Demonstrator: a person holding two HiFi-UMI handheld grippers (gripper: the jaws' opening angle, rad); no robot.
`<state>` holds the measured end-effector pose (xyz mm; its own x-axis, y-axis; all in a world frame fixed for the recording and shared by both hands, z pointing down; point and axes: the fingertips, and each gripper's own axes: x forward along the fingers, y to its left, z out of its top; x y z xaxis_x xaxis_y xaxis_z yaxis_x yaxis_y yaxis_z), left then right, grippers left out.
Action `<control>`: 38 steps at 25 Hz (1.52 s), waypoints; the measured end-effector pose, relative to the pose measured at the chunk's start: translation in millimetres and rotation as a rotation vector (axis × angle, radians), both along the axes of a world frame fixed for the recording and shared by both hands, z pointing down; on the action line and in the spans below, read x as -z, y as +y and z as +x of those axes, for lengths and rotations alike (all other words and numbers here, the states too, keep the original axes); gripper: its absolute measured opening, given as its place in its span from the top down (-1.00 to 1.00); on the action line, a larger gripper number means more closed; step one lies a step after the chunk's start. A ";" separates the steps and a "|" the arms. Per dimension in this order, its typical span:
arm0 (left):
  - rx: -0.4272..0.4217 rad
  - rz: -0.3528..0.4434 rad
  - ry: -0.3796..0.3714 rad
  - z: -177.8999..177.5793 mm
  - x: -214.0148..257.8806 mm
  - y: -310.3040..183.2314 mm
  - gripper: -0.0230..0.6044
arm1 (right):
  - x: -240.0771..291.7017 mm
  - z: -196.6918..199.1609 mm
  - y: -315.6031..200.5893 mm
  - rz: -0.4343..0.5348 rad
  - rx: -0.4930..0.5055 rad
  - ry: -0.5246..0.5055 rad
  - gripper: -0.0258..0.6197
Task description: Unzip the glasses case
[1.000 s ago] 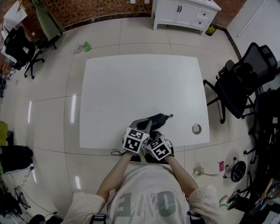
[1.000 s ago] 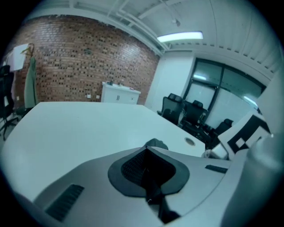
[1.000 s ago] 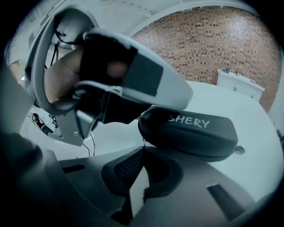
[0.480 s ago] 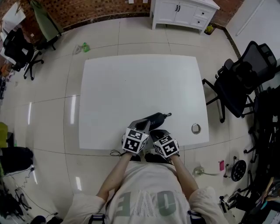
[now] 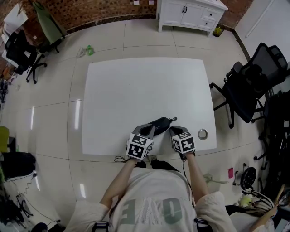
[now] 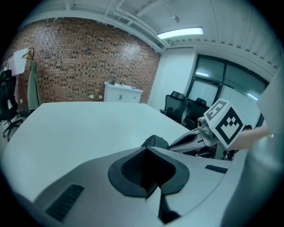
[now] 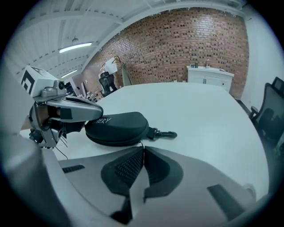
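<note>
A black zipped glasses case (image 5: 159, 124) with a clip at its right end (image 7: 165, 134) lies near the front edge of the white table (image 5: 145, 86). My left gripper (image 5: 148, 131) is clamped over the case's left end (image 7: 95, 120); in its own view the case's dark tip (image 6: 155, 141) pokes out past the pads. My right gripper (image 5: 175, 130) sits at the case's front right, jaws shut, with the thin zipper pull (image 7: 141, 144) running from the case seam into their tip. The case's lid looks closed.
A metal ring (image 5: 203, 133) is set in the table at the right front corner. A black office chair (image 5: 253, 86) stands to the right of the table. A white cabinet (image 5: 192, 13) stands at the back. A thin cable (image 5: 120, 158) hangs at the table's front edge.
My right gripper has slid to the right from beside the left gripper, along the case's front, and has rolled a little. The left gripper and the case have stayed put.
</note>
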<state>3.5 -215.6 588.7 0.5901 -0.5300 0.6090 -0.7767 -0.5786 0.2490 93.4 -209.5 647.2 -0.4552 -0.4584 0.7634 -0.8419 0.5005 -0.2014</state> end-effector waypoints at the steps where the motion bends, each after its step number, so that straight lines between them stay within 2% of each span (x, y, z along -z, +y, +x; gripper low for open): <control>1: 0.002 -0.004 0.003 0.4 0.1 -0.7 0.91 | 0.2 -0.7 -1.9 0.000 0.003 0.001 0.92; 5: 0.014 0.019 -0.009 -4.6 9.0 2.7 0.91 | 2.2 -12.4 4.6 -0.012 0.013 -0.047 0.92; 9: 0.068 0.041 0.015 -16.2 21.5 11.0 0.91 | 6.5 -38.9 23.5 -0.023 0.099 -0.077 0.92; 14: 0.096 -0.010 0.000 -26.7 8.5 13.8 0.91 | 10.4 -86.8 55.2 -0.040 0.226 -0.130 0.92; 18: 0.104 -0.023 0.005 -30.5 5.7 18.2 0.91 | 7.8 -90.2 61.7 -0.050 0.231 -0.125 0.92; 21: 0.099 -0.023 0.002 -31.2 4.7 18.0 0.91 | 11.3 -79.7 56.3 -0.025 0.261 -0.077 0.92; 25: 0.085 -0.038 -0.001 -29.6 2.2 18.9 0.91 | 11.6 -68.7 40.2 0.038 0.331 0.058 0.92; 30: 0.096 -0.059 0.021 -28.0 2.6 18.2 0.91 | 14.3 -59.7 16.0 0.070 0.422 0.132 0.92; 35: 0.095 -0.071 0.028 -27.0 2.8 17.7 0.91 | 12.8 -63.9 -6.5 0.046 0.511 0.117 0.92; 38: 0.103 -0.081 0.040 -24.3 4.6 16.8 0.91 | 16.3 -72.0 -19.0 0.055 0.614 0.102 0.92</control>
<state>-20.8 -198.8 584.2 0.5601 -0.5388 0.6293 -0.8192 -0.4734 0.3238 21.4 -228.5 630.9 -0.5745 -0.1766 0.7993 -0.4113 0.9065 -0.0954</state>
